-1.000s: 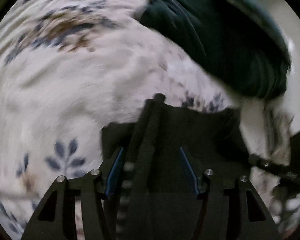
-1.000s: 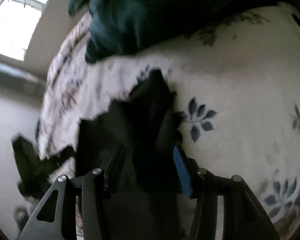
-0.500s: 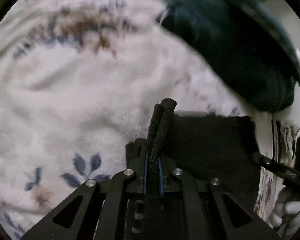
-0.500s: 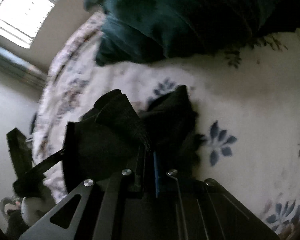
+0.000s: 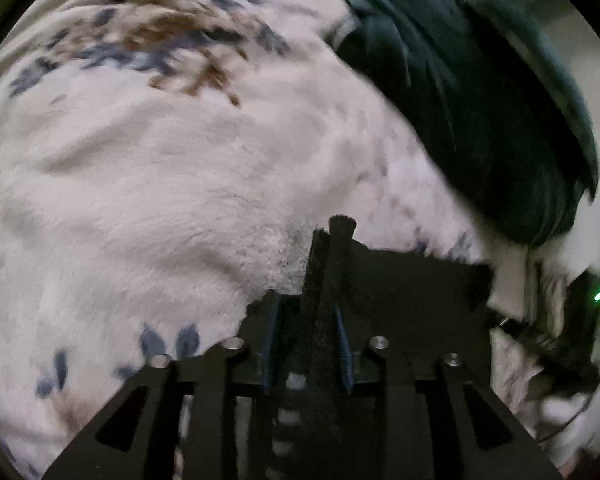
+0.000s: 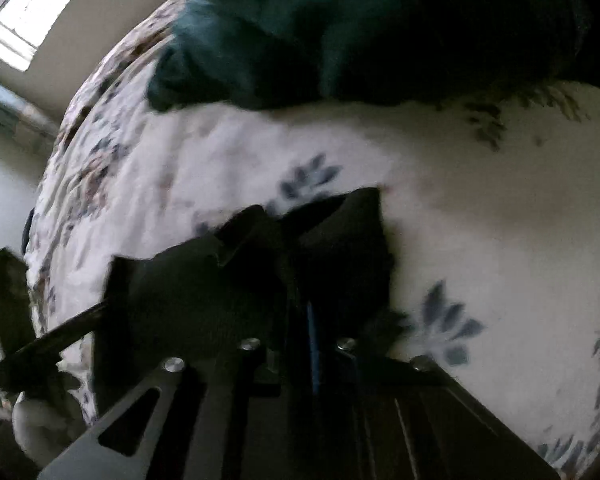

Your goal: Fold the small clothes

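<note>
Left jaws newly parted around black garment (image 5: 400,280).

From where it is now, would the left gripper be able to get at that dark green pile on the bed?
Probably yes. Only bare floral blanket lies between the left gripper and the green pile. But a fold of black cloth stands between its open jaws.

Garment (image 5: 412,280) on bedspread (image 5: 180,200), pillow (image 5: 480,120) seemingly behind

Before me a white floral bedspread (image 5: 188,200), dark green pillow (image 6: 340,32) perhaps, beige wall (image 6: 112,20), bright window (image 6: 32,8).
</note>
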`<action>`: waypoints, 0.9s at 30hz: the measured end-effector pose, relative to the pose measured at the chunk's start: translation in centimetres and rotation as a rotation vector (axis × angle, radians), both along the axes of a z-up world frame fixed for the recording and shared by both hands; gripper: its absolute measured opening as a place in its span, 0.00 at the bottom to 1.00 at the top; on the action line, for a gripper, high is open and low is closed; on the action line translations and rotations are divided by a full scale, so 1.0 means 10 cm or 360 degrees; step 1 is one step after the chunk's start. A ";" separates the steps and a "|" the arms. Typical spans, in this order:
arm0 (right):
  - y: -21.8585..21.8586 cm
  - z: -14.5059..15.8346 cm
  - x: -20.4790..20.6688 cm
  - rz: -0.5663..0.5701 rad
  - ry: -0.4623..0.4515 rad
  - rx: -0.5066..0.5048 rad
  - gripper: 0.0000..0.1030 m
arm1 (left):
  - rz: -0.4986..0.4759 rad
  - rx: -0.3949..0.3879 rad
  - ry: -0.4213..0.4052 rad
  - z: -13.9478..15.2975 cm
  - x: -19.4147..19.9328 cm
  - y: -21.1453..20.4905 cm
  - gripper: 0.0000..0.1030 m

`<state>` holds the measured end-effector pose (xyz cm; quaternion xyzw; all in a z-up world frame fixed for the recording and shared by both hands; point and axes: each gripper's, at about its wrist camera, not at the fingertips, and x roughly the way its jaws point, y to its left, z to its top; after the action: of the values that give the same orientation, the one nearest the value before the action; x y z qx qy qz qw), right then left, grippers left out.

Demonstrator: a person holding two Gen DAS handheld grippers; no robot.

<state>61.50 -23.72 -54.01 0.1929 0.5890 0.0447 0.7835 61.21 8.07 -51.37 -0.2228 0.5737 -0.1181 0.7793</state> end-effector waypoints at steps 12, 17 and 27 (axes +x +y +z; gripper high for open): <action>-0.64 0.32 -1.14 -0.0029 0.0147 0.0355 0.58 | 0.0409 -0.0244 0.0045 0.41 -2.02 0.29 0.77; -0.78 0.19 -1.40 0.0044 0.0235 0.0355 0.65 | 0.0708 -0.0581 0.0244 -0.03 -2.67 0.14 0.77; -0.65 -0.29 -0.59 0.0040 0.0207 0.0557 0.74 | 0.0928 -0.0639 0.0180 -0.48 -2.34 -0.49 0.74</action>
<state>55.60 -30.20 -56.90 0.3213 0.6241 0.1437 0.6976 37.80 3.14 -56.19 -0.5320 0.4934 0.0114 0.6880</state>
